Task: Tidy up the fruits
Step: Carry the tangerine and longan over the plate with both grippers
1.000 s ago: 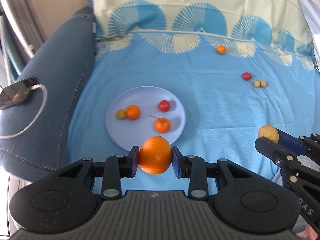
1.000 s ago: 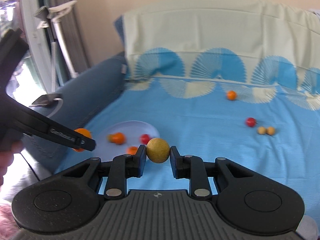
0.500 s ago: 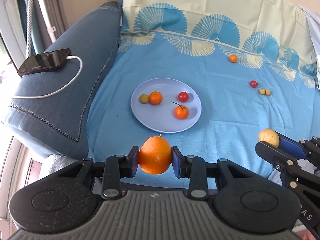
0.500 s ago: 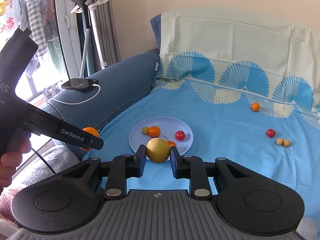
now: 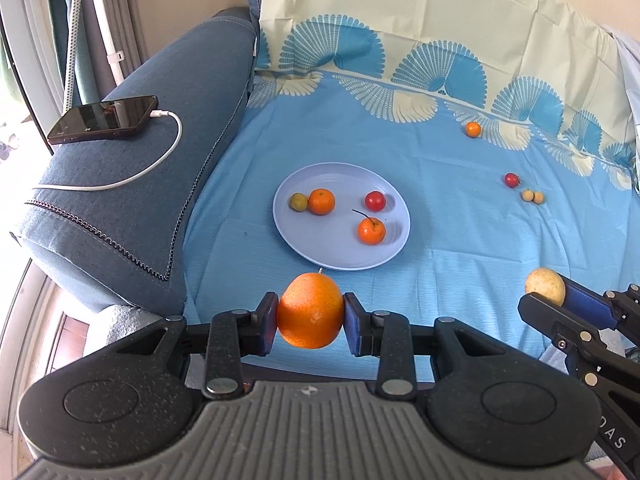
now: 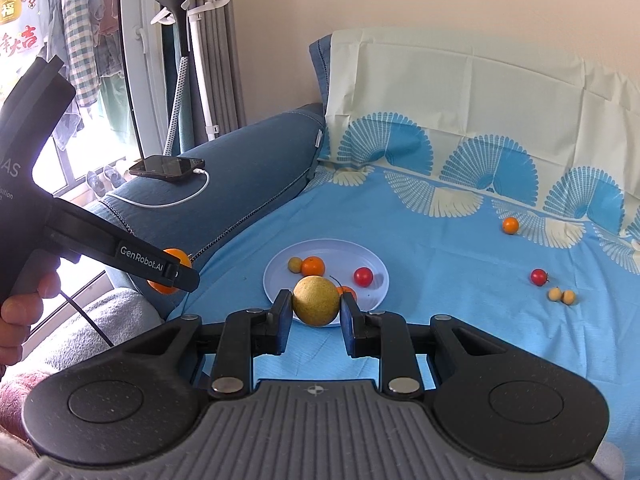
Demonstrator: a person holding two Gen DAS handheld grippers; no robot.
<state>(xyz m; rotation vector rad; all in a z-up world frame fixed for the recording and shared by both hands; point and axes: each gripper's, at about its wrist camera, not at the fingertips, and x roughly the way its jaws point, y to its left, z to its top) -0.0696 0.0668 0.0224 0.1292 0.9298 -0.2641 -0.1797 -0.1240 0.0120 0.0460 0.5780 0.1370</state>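
The left gripper (image 5: 310, 316) is clamped on a large orange (image 5: 310, 310), both blue pads pressed flat against its sides, the fruit held clear of the cloth just short of the near rim of the pale plate (image 5: 304, 256). The grip sits across the widest part of the orange, which appears sound for a round, firm fruit. The right gripper (image 6: 314, 307) is likewise closed on a yellow round fruit (image 6: 316, 300), narrower than the orange, hence the tighter jaw setting. From the left wrist view this fruit hangs well to the right of the plate; in the right wrist view it overlaps the plate's near rim.

On the plate lie four pieces: a small greenish fruit (image 5: 298, 202) touching a small orange (image 5: 321, 201) on the left side, a red cherry tomato (image 5: 375, 200) right of centre, and a stemmed small orange (image 5: 371, 230) nearer the grippers. The centre and near portion are bare, which is judged the likely set-down area for both held fruits.

Beyond the plate, to its right on the blue sheet (image 5: 440, 152), four pieces lie uncollected: one small orange fruit (image 5: 473, 129) near the patterned border, a red tomato (image 5: 511, 179), and two small tan fruits (image 5: 533, 196) touching each other. The task is judged partly complete.

To the plate's left, a phone (image 5: 104, 119) with a white cable (image 5: 160, 160) rests on the sofa arm, outside the working area.
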